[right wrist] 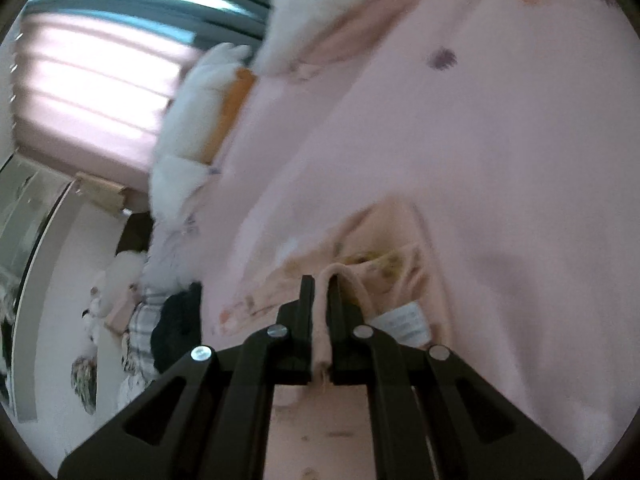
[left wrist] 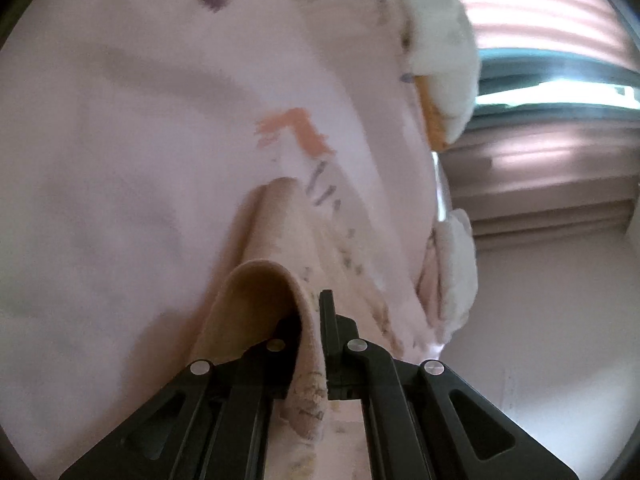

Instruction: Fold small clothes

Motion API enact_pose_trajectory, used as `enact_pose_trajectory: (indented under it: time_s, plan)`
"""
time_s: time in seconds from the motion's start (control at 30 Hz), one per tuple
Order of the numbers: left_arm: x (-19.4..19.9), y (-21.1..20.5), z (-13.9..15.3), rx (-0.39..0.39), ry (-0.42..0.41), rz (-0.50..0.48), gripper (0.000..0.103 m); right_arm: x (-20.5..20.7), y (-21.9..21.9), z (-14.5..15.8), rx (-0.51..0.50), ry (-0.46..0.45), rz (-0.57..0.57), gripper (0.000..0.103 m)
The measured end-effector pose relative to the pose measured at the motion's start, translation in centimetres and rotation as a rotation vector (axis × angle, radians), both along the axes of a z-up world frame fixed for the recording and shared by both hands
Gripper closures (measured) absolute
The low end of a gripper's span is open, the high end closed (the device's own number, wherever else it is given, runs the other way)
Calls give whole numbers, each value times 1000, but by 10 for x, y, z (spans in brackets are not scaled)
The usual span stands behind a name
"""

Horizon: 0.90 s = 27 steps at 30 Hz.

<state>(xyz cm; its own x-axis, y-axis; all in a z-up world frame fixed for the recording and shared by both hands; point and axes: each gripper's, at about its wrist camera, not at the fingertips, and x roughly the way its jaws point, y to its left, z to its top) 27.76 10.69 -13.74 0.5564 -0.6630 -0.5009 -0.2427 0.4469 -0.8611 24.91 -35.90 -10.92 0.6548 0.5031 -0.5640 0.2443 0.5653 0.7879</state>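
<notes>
A small peach-pink garment with faint printed marks lies over a pink bedsheet. In the left wrist view my left gripper (left wrist: 310,312) is shut on a fold of the garment (left wrist: 276,240), which arches up between the fingers. In the right wrist view my right gripper (right wrist: 322,292) is shut on a thin edge of the same garment (right wrist: 384,248); a white care label (right wrist: 404,322) shows just right of the fingers. Both views are blurred by motion.
The pink bedsheet (left wrist: 120,160) fills most of both views. White fluffy pillows (right wrist: 192,120) lie along the bed edge by a window with blinds (right wrist: 92,76). Plush toys and dark clothes (right wrist: 176,320) sit beside the bed at the left.
</notes>
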Motion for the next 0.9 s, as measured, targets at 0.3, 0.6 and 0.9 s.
enact_pose_trajectory:
  time_s: [0.3,0.6,0.9]
  plan:
    - [-10,24,6,15,27,24,88,-26,-31,-9,170,-72,-101,46]
    - [-41,-6,89,536,-70,137,8,-59,-9,76,-25,-184,-51,3]
    - [-51,-74,86,512,-68,-330,8,-57,75,88,-476,23,248,2]
